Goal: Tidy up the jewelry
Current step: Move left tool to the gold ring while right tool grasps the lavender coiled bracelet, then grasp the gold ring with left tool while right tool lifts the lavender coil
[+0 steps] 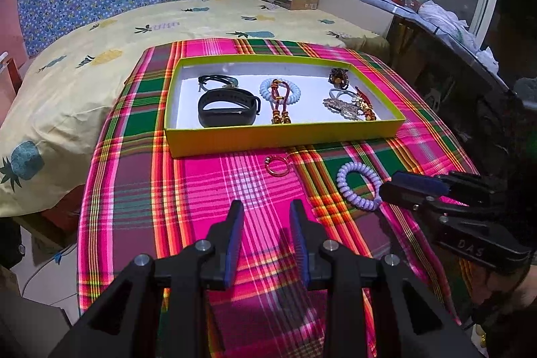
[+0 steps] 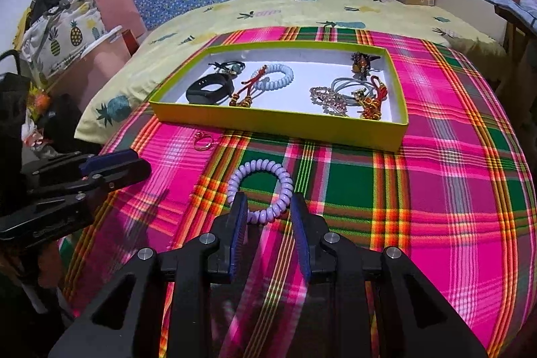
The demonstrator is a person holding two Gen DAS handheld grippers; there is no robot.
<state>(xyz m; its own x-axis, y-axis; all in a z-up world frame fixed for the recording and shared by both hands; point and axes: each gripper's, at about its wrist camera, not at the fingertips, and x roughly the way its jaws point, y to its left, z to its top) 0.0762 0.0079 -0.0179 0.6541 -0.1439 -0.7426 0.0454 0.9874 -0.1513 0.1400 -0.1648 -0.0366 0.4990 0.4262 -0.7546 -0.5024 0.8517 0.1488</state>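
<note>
Two pieces lie outside the yellow-green tray (image 2: 282, 123) on the plaid cloth (image 2: 436, 207): a lilac coil bracelet (image 2: 260, 187) just in front of the tray's near wall, and a small gold ring (image 2: 203, 141) closer to that wall, toward its left end. Everything else, a black band (image 2: 209, 88) among it, already sits inside the tray.

The step in hand looks like picking up the coil bracelet. The right gripper (image 2: 266, 205) has its jaws parted, one on each side of the bracelet's near arc, and I see no pad pressing on the coils yet. To do it well, I would lower until the pads straddle the coil's thickness, then close gently; the coil is springy and may squirm or roll out of a shallow pinch. Lift straight up before travelling, so the loop does not drag the cloth into folds.

The left gripper (image 1: 266, 210) hovers with jaws apart and empty, short of the ring.

For the carry, the tray's near wall is the edge to clear: the bracelet must rise above it. Bare white floor shows in the tray's middle, between the pale coil (image 2: 273, 74) and the tangle (image 2: 352, 96) at the tray's right, which seems the safest drop spot. Left of the tray the cloth ends at a bed (image 2: 235, 9); in front there is plenty of free cloth.
</note>
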